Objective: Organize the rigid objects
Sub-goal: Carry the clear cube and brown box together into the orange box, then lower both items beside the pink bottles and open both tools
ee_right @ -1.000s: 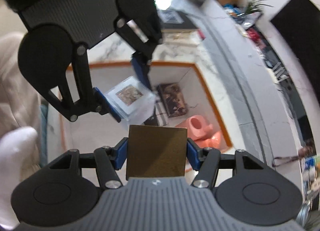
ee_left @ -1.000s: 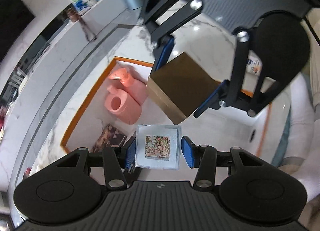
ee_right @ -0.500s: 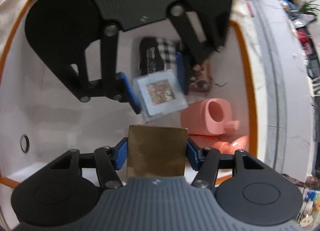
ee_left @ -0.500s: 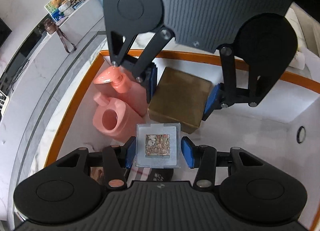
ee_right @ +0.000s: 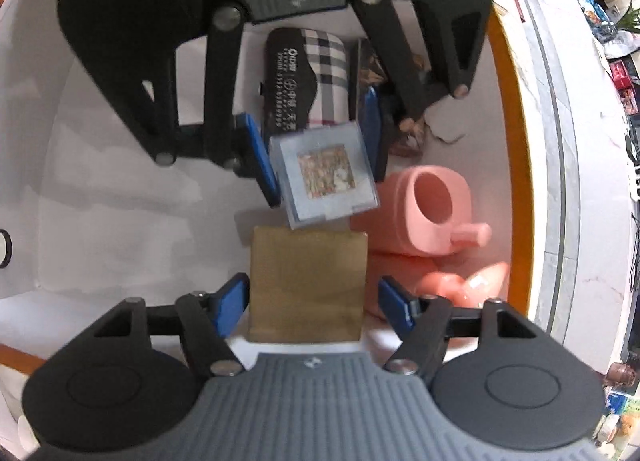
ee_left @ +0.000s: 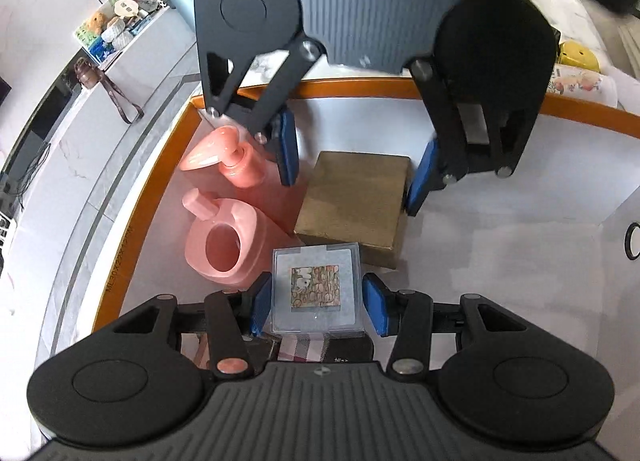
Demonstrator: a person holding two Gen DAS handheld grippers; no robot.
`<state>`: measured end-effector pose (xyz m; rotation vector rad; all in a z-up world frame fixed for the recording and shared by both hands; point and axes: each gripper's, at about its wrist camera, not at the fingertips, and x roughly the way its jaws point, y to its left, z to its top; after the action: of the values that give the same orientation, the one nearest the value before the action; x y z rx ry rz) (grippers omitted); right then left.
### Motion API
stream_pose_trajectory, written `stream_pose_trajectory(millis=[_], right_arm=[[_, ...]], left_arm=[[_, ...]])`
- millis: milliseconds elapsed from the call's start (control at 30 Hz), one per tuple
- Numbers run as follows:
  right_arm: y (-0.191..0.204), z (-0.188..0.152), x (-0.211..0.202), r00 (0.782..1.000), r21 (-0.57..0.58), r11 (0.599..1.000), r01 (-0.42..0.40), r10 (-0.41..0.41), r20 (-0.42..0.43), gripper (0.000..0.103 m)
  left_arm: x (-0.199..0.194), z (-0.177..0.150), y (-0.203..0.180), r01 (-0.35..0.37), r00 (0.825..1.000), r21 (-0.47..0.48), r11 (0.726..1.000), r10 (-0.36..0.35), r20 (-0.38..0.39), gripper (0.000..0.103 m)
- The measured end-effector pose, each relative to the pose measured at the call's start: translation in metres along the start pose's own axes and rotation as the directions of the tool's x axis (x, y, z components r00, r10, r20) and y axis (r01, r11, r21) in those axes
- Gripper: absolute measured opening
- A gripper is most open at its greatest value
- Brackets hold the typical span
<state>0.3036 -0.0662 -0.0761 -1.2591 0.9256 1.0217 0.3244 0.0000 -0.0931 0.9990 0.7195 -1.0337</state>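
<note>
Inside the white orange-rimmed bin (ee_left: pixel 520 197), the flat gold-brown cardboard box (ee_left: pixel 354 197) lies on the floor beside the pink plastic pump bottle (ee_left: pixel 240 165); it looks stiff and light, best taken by its two long edges. Smaller, the clear square plastic case with a printed picture (ee_left: pixel 316 287) seems rigid, slick and crackable, so grip its side edges. Right gripper (ee_right: pixel 312 301): jaws have just been opening, pads clear of the box between them. Left gripper (ee_left: pixel 316 303): half spread, clamped on the case above the bin floor
</note>
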Motion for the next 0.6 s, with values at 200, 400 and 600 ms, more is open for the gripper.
stream_pose_trajectory(millis=[200,400,600], right_arm=[[0.005,-0.01,-0.014,1.0,0.06,0.998,0.02,-0.021,0.018,0.07],[0.023,-0.01,-0.016,0.998,0.072,0.995,0.069,-0.068,-0.018,0.057],[0.041,-0.011,-0.015,0.988,0.062,0.987,0.145,-0.142,-0.055,0.047]], left_arm=[[-0.001,-0.005,-0.005,-0.013,1.0,0.0,1.0,0.013,0.005,0.059],[-0.007,-0.009,-0.006,-0.02,1.0,-0.066,0.998,0.021,0.008,0.059],[-0.011,-0.007,-0.002,-0.017,1.0,-0.104,0.994,0.018,0.015,0.056]])
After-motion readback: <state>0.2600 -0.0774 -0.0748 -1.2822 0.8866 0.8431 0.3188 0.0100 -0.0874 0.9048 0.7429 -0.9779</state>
